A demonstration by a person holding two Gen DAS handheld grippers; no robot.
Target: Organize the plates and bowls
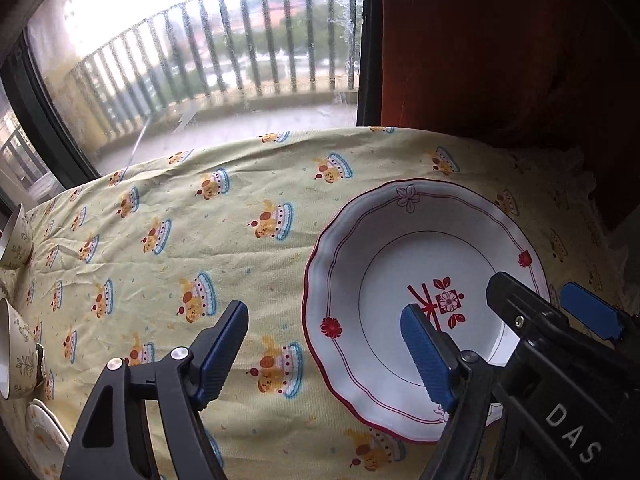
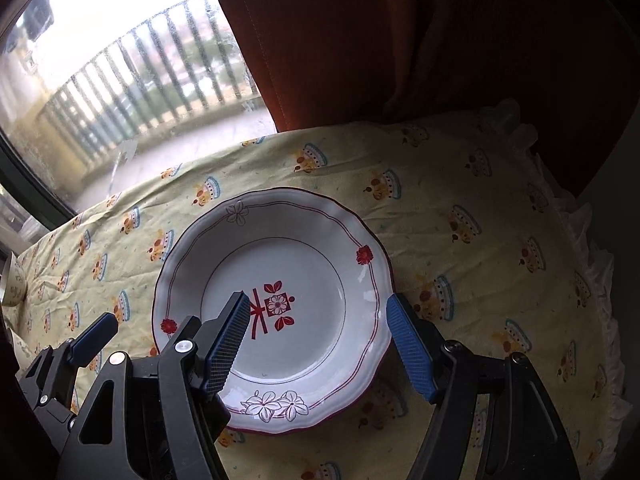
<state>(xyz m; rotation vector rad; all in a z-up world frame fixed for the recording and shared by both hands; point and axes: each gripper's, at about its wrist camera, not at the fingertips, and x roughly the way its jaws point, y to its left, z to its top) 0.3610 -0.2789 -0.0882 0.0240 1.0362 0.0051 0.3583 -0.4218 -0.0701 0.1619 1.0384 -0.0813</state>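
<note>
Fig.: white plate (image 2: pixel 280 308) w/ scalloped red-lined rim, red flower motif at centre, lying flat on the yellow cake-print tablecloth (image 1: pixel 168 248), toward the table's right side near the red curtain (image 2: pixel 400 40). My right gripper (image 2: pixel 320 344) hovers over the plate's near half, jaws wide apart: left finger above the well, right finger just outside the rim; contact w/ plate I cannot tell. My left gripper (image 1: pixel 324 356) sits just beside it, jaws also apart, holding nothing; its right finger overlaps the plate's near-left rim in left wrist view, its left finger is over bare cloth. The two grippers are close together, each one's blue pads showing in the other's view. At far left edge of table: two cream bowls w/ leaf print (image 1: pixel 16 240) (image 1: pixel 14 360), plus a small pale dish (image 1: pixel 44 428) nearest me, all well apart from the plate. Behind the table: window (image 1: pixel 192 48) w/ balcony railing outside.
</note>
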